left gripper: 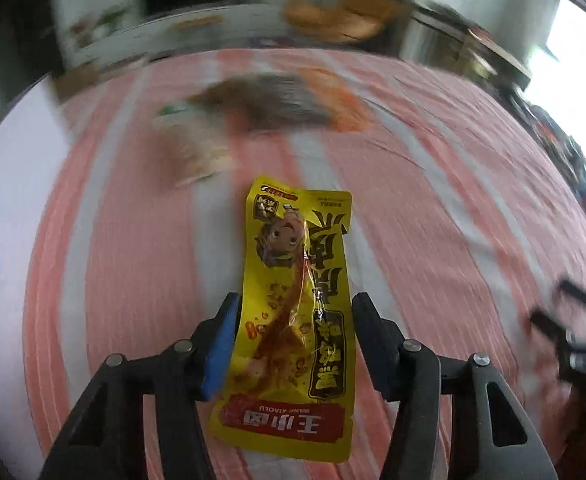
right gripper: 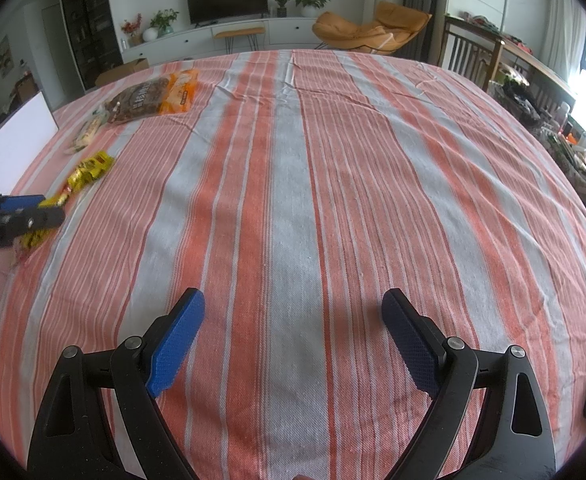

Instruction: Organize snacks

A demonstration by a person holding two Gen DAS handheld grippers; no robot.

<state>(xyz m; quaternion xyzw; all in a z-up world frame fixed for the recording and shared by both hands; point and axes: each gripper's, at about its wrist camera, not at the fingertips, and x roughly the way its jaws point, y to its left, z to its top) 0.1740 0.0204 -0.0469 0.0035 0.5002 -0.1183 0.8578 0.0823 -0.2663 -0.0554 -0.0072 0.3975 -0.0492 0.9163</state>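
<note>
A yellow snack packet (left gripper: 293, 312) is seen lengthwise between the fingers of the left gripper (left gripper: 295, 308), printed side up, above the red-and-grey striped cloth (left gripper: 433, 208). The blue pad (left gripper: 219, 344) on one side lies against the packet's edge and the dark finger on the other sits just beside its opposite edge, so the packet appears gripped across its width, the jaws drawn in narrow around it (the background there is smeared). Farther up the cloth a brown bag (right gripper: 139, 100), an orange bag (right gripper: 181, 90) and a pale packet (right gripper: 89, 134) are grouped together. The right gripper (right gripper: 293, 324) is held over bare cloth with its fingers spread wide and nothing between them
</note>
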